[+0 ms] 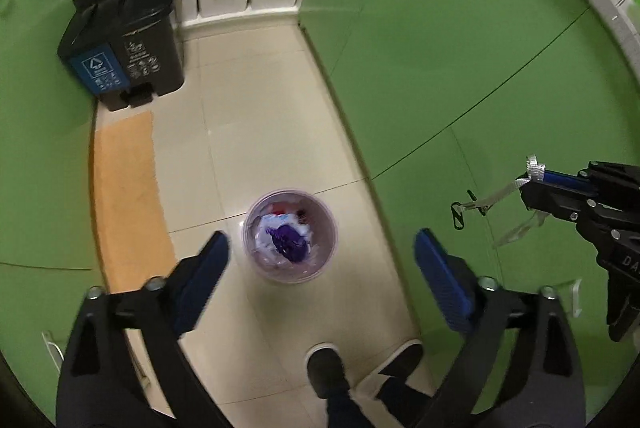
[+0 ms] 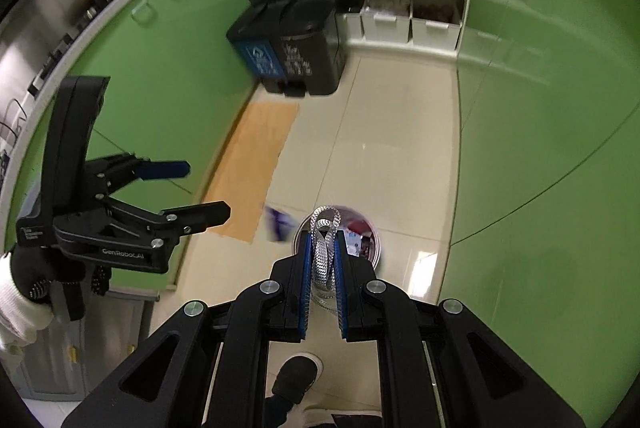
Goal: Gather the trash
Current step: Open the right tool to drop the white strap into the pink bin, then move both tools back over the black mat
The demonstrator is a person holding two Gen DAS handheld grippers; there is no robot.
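Directly below, the small bin (image 1: 291, 236) is sitting between the left gripper's (image 1: 322, 260) wide-apart jaws; the right gripper (image 2: 323, 260), jaws clamping a silver ribbon (image 2: 325, 248), is hovering above its rim.

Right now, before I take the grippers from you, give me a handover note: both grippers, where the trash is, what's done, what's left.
Left gripper: open, nothing between its pads, above the small bin.
Right gripper: shut on a silver ribbon, with a clear wrapper dangling from it.
Small bin: on the floor tiles, already holding crumpled white and purple trash.
A blurred purple-and-white piece shows beside the bin's rim in the right wrist view; whether it is falling or lying there I cannot tell.
Large pedal bin: by the shelves, lid closed.
Left to do: release the ribbon and wrapper into the small bin, then check that stray piece.
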